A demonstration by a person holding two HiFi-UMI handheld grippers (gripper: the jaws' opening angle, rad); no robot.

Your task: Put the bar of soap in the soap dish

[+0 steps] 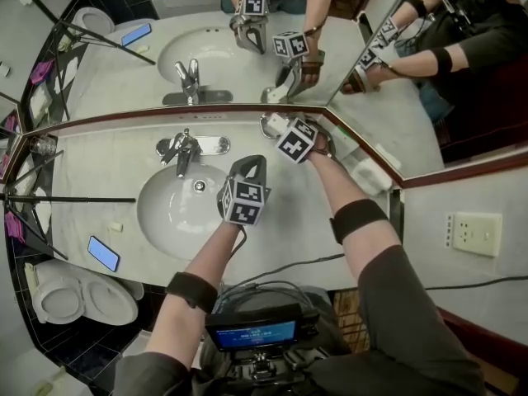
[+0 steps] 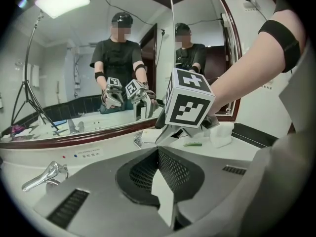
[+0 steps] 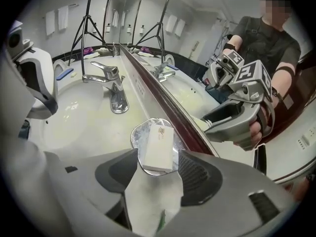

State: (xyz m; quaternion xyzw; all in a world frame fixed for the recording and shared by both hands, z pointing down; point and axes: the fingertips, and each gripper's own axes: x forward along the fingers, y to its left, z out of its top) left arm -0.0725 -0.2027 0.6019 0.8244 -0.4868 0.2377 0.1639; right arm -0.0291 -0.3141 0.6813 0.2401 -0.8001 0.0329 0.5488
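Bar of soap (image 3: 158, 141): we see it in the soap dish (image 3: 136, 132), far right.
Right gripper (image 3: 158, 154): released, jaws flanking the bar.
Left gripper (image 2: 158, 152): clenched, empty.

The bare left forearm (image 1: 213, 250) and right forearm (image 1: 334, 180) reach forward side by side. The left claw (image 1: 250, 165) points ahead, jaws pressed together. The right claw (image 1: 275, 125), farther out, tilts steeply downward, jaws spread wide.
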